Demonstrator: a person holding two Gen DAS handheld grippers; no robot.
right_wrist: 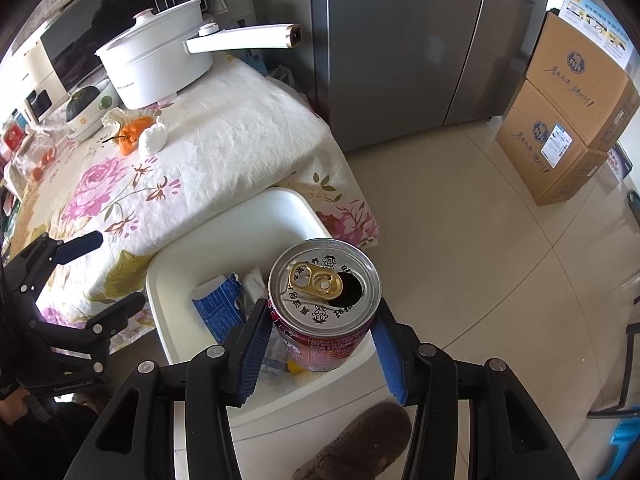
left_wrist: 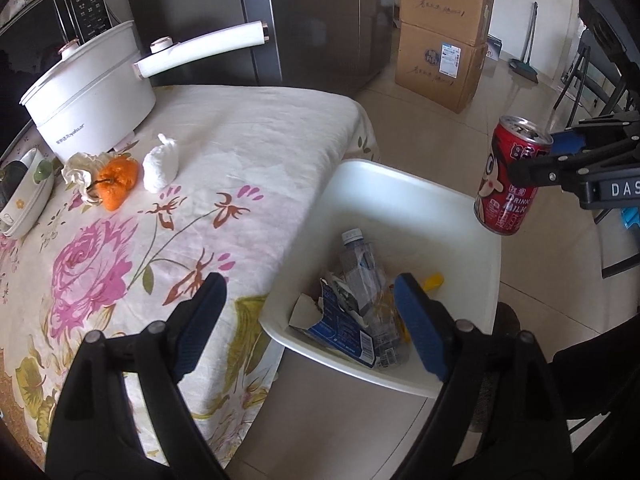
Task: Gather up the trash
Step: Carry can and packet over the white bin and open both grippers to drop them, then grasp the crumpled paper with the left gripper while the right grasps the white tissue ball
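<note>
My right gripper (right_wrist: 320, 344) is shut on a red milk drink can (right_wrist: 324, 304), opened at the top, and holds it upright above the right rim of the white trash bin (right_wrist: 172, 280). In the left wrist view the can (left_wrist: 508, 176) hangs past the bin's (left_wrist: 400, 184) far right edge. The bin holds a crushed plastic bottle (left_wrist: 360, 264), a torn blue carton (left_wrist: 340, 328) and a yellow scrap (left_wrist: 434, 282). My left gripper (left_wrist: 308, 324) is open and empty, over the table edge and the bin. On the table lie orange peel (left_wrist: 118, 180), a white tissue wad (left_wrist: 162, 164) and crumpled paper (left_wrist: 80, 172).
A white pot (left_wrist: 92, 92) with a long handle and stacked bowls (left_wrist: 24, 196) stand at the table's far left on a floral cloth (left_wrist: 200, 200). A grey fridge (right_wrist: 400, 40) and cardboard boxes (right_wrist: 568, 112) stand behind. A brown slipper (right_wrist: 360, 444) lies on the floor by the bin.
</note>
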